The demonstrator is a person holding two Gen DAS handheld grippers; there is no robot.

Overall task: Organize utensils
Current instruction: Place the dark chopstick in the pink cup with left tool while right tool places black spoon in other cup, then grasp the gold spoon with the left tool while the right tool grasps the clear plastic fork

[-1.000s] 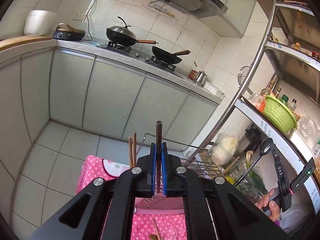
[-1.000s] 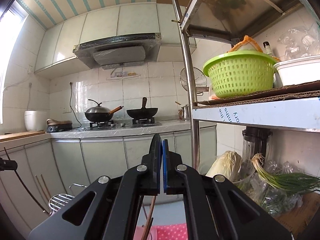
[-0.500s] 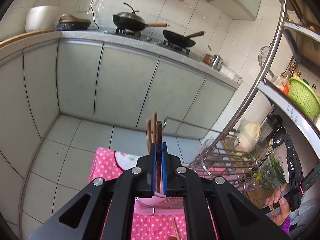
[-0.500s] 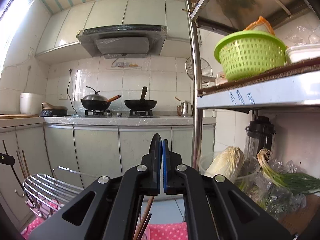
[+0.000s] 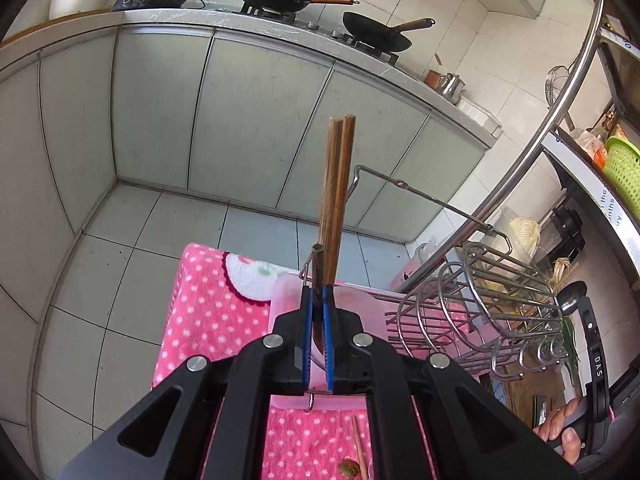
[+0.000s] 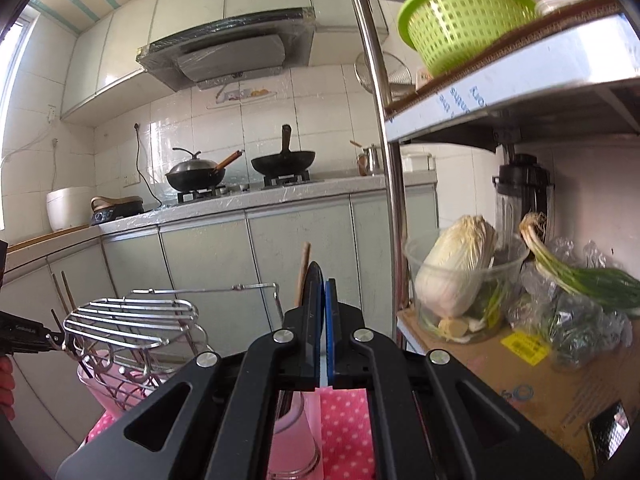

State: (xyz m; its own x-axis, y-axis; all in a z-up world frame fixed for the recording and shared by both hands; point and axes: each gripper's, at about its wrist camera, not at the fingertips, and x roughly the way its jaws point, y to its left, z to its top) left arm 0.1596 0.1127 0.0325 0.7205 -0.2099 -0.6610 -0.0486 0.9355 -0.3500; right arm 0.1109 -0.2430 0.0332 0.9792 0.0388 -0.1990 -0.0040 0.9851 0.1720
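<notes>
Since half a second ago, the left tongs [image 5: 319, 316], pinching a dark utensil handle [image 5: 317, 276], dipped nearer the wire utensil rack [image 5: 504, 308] at three o'clock. Only the right view shows the right tongs [image 6: 323, 316] pressed together on nothing, chopsticks [image 6: 301, 276] behind.

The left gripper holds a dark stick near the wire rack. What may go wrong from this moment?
1. The left gripper pinches the dark brown chopstick only at its blue pads; it may pivot or slip out.
2. The two reddish wooden chopsticks standing just behind it might be knocked.
3. The silver wire utensil rack sits partly on the pink plastic tray; a push might shift it.
</notes>
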